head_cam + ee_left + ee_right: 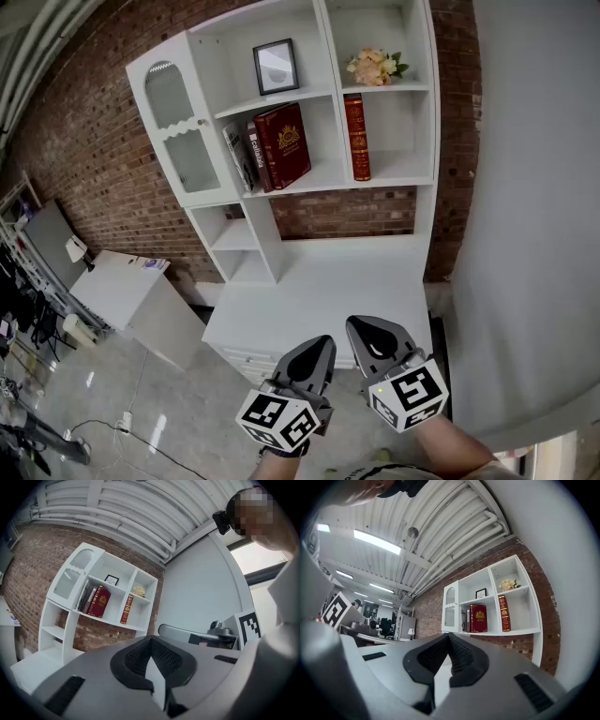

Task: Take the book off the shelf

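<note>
A white shelf unit (412, 169) stands against a brick wall. On its middle shelf a large red book (284, 145) leans against two darker books (242, 155), and a slim red book (356, 137) stands upright in the compartment to the right. Both grippers hang low in the head view, well short of the shelf. My left gripper (317, 345) and right gripper (367, 330) are shut and hold nothing. The left gripper view has the large red book (99, 602) and slim red book (126, 609) far beyond the left gripper (151, 640). The right gripper (449, 635) points left of the large red book (479, 618).
A framed picture (276, 67) and a bunch of flowers (375, 67) sit on the top shelf. The unit has a glass door (178, 131) at its left and a white desk top (328, 291) below. A grey wall (534, 206) rises on the right; a white cabinet (127, 286) stands left.
</note>
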Demonstrator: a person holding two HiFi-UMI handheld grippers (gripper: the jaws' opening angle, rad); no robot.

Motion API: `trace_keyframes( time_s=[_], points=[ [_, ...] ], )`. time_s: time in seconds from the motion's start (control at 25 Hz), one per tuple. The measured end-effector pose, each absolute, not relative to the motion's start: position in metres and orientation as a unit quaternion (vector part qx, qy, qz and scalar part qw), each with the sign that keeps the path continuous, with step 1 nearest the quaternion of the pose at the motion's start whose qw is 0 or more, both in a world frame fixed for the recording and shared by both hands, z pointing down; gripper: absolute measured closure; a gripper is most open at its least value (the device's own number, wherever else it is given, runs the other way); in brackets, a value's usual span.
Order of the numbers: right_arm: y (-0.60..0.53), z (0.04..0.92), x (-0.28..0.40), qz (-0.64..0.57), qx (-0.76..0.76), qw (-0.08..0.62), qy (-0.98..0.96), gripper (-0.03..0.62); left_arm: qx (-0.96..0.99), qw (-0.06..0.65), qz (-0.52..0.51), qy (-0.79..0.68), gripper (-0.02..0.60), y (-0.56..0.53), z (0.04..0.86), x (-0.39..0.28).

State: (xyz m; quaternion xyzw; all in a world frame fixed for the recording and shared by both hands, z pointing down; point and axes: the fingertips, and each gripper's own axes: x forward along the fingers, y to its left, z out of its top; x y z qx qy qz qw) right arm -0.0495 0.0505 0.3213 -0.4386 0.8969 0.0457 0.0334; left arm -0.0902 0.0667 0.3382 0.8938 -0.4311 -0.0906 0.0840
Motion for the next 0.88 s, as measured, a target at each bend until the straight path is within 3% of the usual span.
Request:
trace_keyframes(
  time_s=[0.4,0.56,0.72,0.88],
  points=[
    [0.053,0.321,-0.043,0.046,-0.435,0.034,0.899,0.579,0.894,0.091,-0.094,-0.429,0.571,0.066,0.341,-0.080],
    [0.044,0.295,-0.023,-0.002,-0.419,0.109,0.902,0.579,0.891,0.094,-0.106,-0.431,0.571,0.058,0.322,-0.092],
    [0.041,0.296,0.009,-0.144,-0.389,0.200,0.888,0.577,0.882,0.104,-0.110,-0.446,0.570,0.061,0.322,-0.102],
    [0.036,0.314,0.015,-0.124,-0.409,0.181,0.885,0.577,0.879,0.105,-0.103,-0.454,0.569,0.056,0.337,-0.098]
  ],
)
